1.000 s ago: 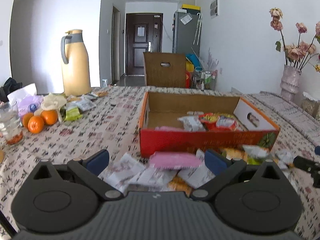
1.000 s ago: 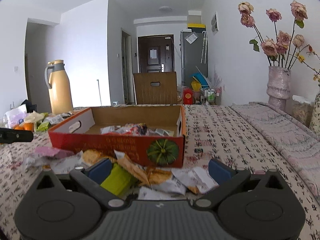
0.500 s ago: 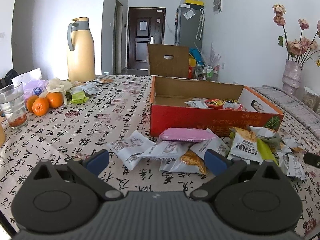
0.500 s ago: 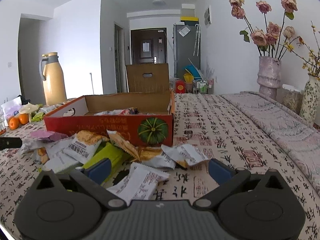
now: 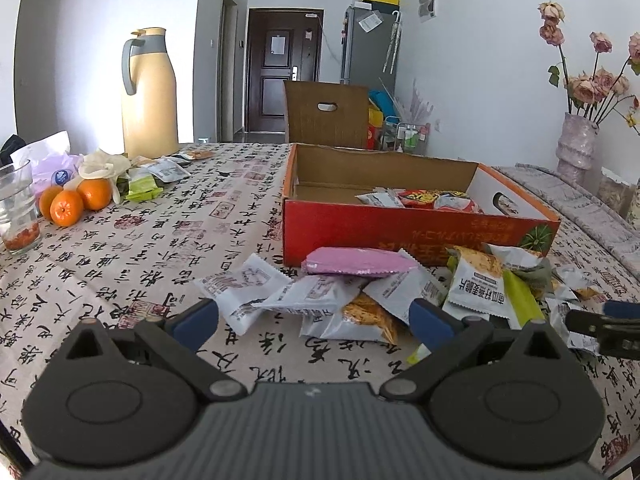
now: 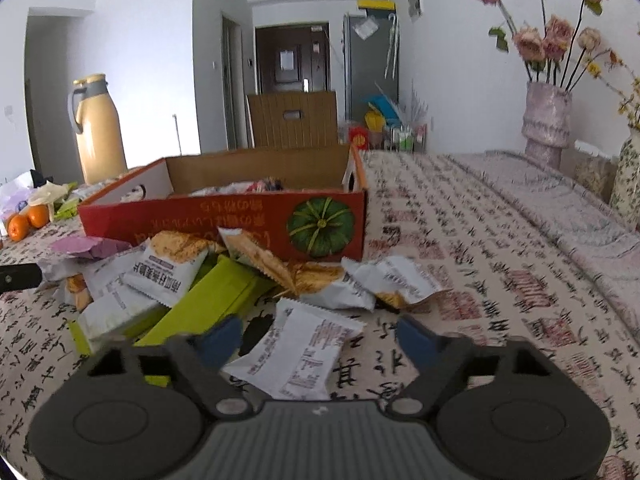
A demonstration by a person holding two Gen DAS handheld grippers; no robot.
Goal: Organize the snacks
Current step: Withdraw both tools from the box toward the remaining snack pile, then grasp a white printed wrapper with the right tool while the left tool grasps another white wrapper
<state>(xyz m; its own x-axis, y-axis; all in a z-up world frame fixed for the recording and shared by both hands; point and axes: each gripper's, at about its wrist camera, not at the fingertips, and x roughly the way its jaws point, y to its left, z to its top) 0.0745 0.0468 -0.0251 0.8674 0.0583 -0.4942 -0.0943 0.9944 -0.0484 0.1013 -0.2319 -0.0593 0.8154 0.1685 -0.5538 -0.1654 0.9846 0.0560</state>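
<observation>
While most of the snack packets (image 5: 352, 296) lie in a loose heap on the tablecloth (image 5: 160, 248) against the near wall of the red cardboard box (image 5: 400, 224), one white packet (image 6: 298, 350) lies apart, nearest the right camera, flat and slightly crumpled, with fine print on its face. It sits between the blue fingertips of the right gripper (image 6: 320, 338), whose jaws have just been closing; the pads stand either side of it and do not yet press on it, so nothing is gripped. Behind it the heap mixes white sachets, orange-printed ones, a lime-green bar pack (image 6: 208, 304) and a flat pink packet (image 5: 360, 262) resting on top at the left end. A few packets already lie inside the box, toward its right end in the left view, while its left half shows bare cardboard floor. The left gripper (image 5: 314, 316) hovers over the left end of the heap with its jaws spread wide, gripping nothing. To the right of the heap the cloth runs bare and wide toward a pink vase (image 6: 546, 118) of dried roses. To the left there is a broad clear stretch before three oranges (image 5: 74, 202), a glass (image 5: 18, 208), scattered wrappers and a tall yellow thermos jug (image 5: 150, 92). Beyond the box stands a brown carton (image 5: 326, 114) past the table's far edge.
</observation>
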